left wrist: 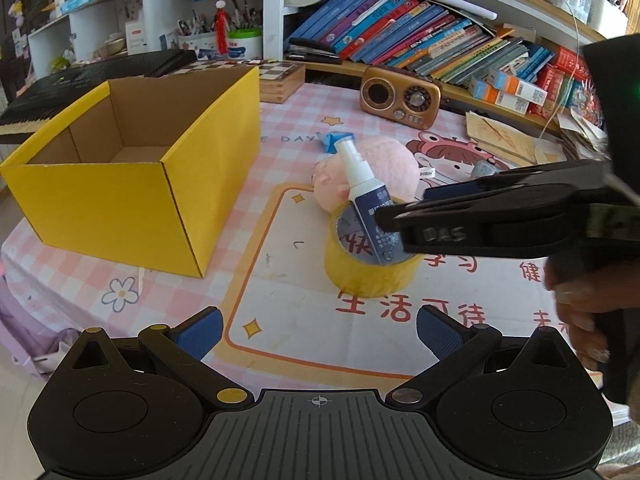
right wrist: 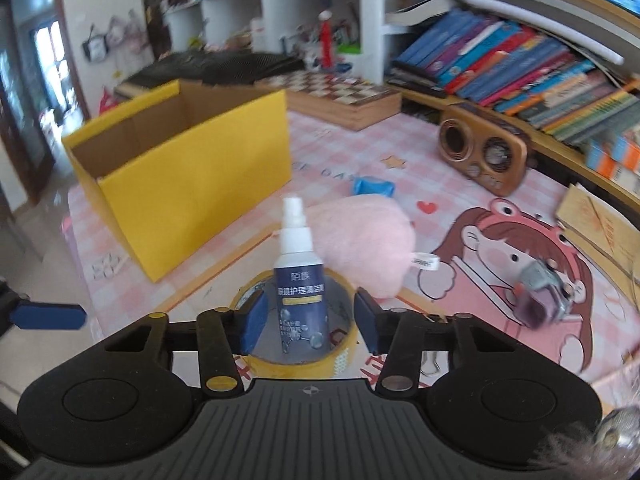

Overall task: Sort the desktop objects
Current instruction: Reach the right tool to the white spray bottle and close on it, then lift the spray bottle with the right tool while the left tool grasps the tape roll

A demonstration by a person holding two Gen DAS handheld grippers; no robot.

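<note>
Spray bottle point(right wrist: 300, 280) upright inside tape roll point(right wrist: 344, 354), between right gripper point(right wrist: 308, 318) pads.

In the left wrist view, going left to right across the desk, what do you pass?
Yellow box → tape roll with the spray bottle standing in it → radio → right gripper, reaching in from the right edge.

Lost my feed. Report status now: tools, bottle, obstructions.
Left tool open, empty. Right tool straddling spray bottle, pads not yet touching. Bottle upright inside tape roll; pink plush close behind.
</note>
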